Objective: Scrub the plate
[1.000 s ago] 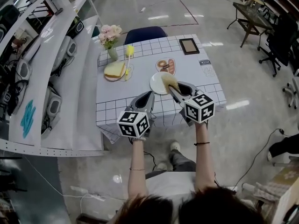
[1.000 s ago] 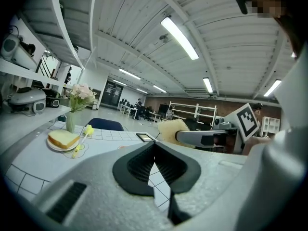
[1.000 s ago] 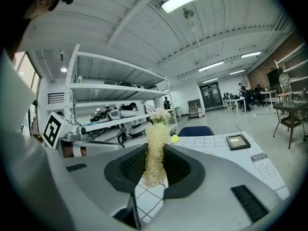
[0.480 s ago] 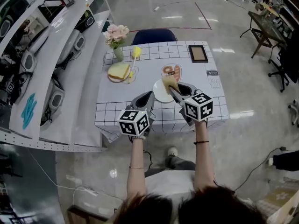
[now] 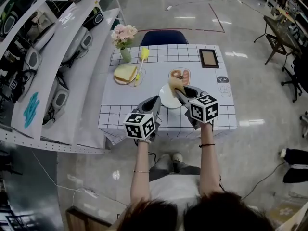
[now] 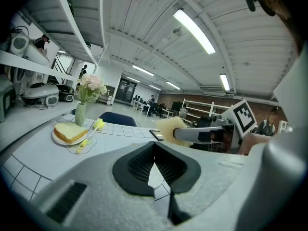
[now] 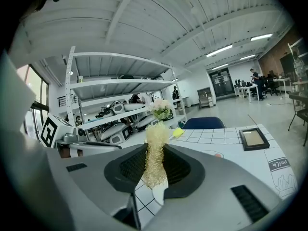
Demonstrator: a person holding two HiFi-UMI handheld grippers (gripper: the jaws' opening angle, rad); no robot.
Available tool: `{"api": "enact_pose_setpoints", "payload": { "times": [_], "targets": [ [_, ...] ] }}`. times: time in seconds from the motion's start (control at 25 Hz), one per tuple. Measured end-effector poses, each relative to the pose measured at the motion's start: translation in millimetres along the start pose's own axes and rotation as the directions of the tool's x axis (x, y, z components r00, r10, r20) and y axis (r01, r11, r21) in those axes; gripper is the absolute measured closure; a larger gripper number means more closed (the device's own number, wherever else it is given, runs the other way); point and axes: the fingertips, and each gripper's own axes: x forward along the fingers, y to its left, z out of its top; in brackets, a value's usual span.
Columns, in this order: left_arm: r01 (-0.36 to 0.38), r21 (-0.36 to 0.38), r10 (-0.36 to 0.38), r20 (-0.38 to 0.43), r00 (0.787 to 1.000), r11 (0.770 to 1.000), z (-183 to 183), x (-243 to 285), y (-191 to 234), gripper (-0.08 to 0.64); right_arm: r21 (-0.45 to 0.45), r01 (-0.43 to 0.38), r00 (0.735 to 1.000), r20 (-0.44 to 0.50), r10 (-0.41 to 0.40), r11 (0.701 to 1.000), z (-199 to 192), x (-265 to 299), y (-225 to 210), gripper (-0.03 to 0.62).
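A white plate lies on the grid-patterned tablecloth, near the table's front middle. My right gripper is shut on a pale yellow fibrous scrubber, which sits over the plate's right part. In the right gripper view the scrubber stands upright between the jaws, with a sliver of the plate below it. My left gripper hovers just left of the plate, jaws together and empty. The left gripper view shows the scrubber in the other gripper, to the right.
A sandwich on a small plate, a yellow brush and a flower vase are at the table's back left. A picture frame lies back right, a food-print mat mid-table. A blue chair stands behind. Shelving runs along the left.
The head camera's framing has shifted a little. Both grippers keep the same pose at the plate, the scrubber still held over it.
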Motion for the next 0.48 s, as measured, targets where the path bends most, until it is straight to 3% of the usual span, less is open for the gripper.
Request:
{"api": "enact_pose_setpoints", "payload": {
  "times": [0.48],
  "targets": [
    [0.019,-0.06,-0.025,-0.103,0.994,0.998,-26,27,29,0.549,0.057,0.033,0.996,-0.081,-0.028,0.998,-17,39,-24,0.508]
  ]
}}
